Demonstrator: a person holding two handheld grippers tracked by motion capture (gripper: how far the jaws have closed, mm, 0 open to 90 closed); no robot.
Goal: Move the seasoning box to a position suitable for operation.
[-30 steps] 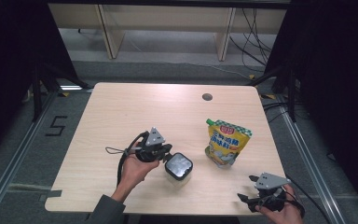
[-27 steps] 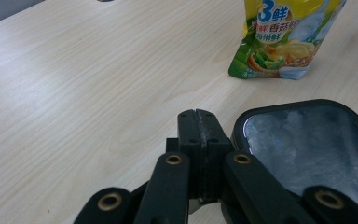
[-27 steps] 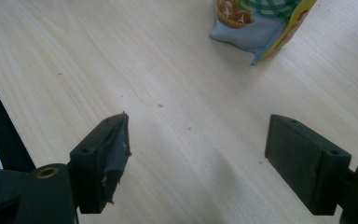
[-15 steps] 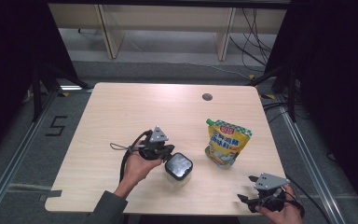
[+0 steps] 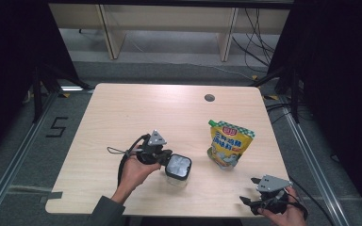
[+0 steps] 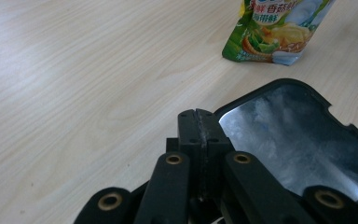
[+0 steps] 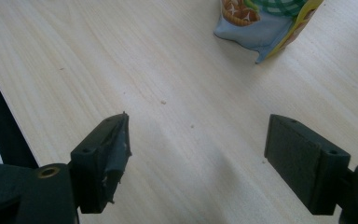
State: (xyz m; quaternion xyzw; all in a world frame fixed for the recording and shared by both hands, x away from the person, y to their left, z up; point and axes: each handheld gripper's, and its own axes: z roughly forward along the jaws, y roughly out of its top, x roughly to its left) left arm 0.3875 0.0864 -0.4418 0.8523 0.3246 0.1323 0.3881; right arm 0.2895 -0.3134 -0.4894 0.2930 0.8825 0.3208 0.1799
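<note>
The left gripper (image 5: 166, 159) is shut tight, with nothing seen between its jaws. Its tips are pressed against the edge of the box (image 5: 178, 168), a small clear box with a black rim that sits near the front of the table (image 5: 122, 113). The pouch (image 5: 230, 143) is stood up just beside the box, to its right. The right gripper (image 5: 254, 194) is held wide open over the front right corner, and nothing is gripped by it.

If the box is pushed too hard, it could be tipped over or slid into the pouch, and the pouch could be knocked flat. The box could also be missed, because shut jaws cannot grab it.
</note>
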